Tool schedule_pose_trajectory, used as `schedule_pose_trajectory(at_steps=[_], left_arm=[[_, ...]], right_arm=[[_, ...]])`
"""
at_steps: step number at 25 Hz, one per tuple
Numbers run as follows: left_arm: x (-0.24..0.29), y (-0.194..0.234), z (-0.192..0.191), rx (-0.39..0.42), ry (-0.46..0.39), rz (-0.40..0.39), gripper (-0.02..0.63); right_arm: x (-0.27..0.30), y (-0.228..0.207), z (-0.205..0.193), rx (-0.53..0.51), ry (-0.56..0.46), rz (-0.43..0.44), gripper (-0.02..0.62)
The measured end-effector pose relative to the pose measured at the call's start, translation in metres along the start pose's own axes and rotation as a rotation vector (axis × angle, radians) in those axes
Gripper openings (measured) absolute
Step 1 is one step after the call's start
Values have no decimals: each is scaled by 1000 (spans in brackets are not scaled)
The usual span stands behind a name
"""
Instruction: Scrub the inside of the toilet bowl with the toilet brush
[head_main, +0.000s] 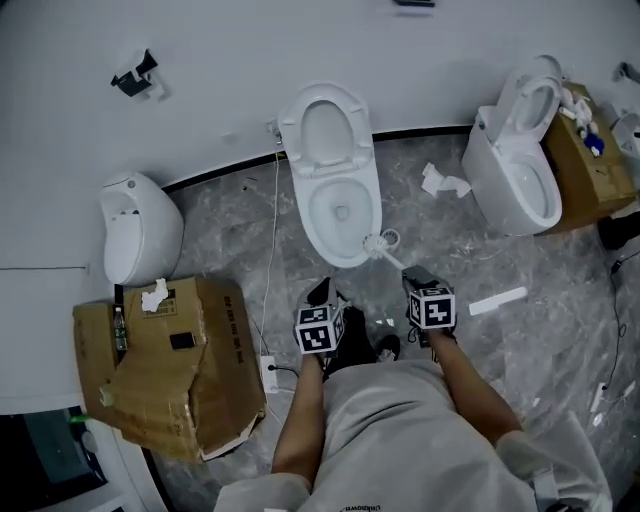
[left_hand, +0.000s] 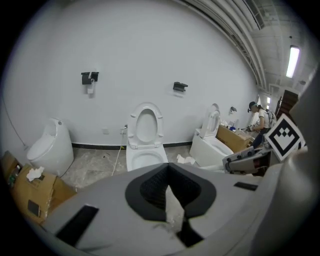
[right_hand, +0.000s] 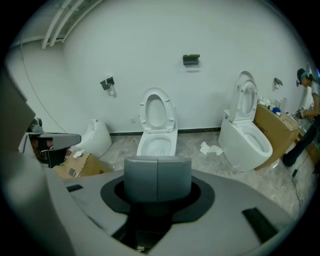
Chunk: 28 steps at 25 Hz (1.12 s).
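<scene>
Well, the head view first: my right gripper (head_main: 417, 277) is clamped on the handle end of the toilet brush (head_main: 390, 251). The white handle runs from those jaws up and to the left. Its bristle head sits just over the front right rim of the middle toilet bowl (head_main: 311, 222). So the long axis already points at the bowl, and the hollow lies ahead and to the left of the head. I judge the coming move to be a push along that line and down. My left gripper (head_main: 320, 293) hangs just beside, in front of the bowl's nose. The right hand is plainly the nearer one. The cardboard box (head_main: 170, 370) at the left bears labels too small to read. The cubes (head_main: 432, 307) on my tongs show only black-and-white squares, no words.

Left gripper view: the black ribbed pads meet at their tips with nothing between them, only a sliver of floor behind. The bowl stands straight ahead, its seat raised against the wall.

Right gripper view: a broad grey block (right_hand: 157, 177) with a seam down its middle fills the jaws, which stand wide around it. I take it for the brush's grip. It hides the handle and head beyond. The bowl lies dead ahead, just above the block. No brand shows on any toilet.
</scene>
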<state>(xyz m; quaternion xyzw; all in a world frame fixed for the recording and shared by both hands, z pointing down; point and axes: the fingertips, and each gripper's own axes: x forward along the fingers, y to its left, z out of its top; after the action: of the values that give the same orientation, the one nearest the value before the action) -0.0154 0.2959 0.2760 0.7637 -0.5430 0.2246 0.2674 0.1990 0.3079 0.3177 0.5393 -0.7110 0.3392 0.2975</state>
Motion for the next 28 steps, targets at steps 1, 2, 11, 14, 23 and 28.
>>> schedule_pose_trajectory(at_steps=[1,2,11,14,23,28], left_arm=[[-5,-2,-3,0,-2,2,25],[-10,-4,-7,-4,-6,3,25],[-31,-35,-24,-5,-45,-3,25],[-33,-42,-28,5,-46,-5,25],[-34,-58,-28,39,-45,-8,25],[-34,-51,-24,24,-65,12,25]], right_arm=[[-4,-2,-3,-3,-7,-4,181],[-9,-3,-7,-12,-14,-5,181],[-41,4,-25,-104,-70,11,180],[-48,3,-33,-122,-70,18,179],[-54,-11,-39,-139,-65,22,178],[-52,-8,-32,-173,-69,28,178]])
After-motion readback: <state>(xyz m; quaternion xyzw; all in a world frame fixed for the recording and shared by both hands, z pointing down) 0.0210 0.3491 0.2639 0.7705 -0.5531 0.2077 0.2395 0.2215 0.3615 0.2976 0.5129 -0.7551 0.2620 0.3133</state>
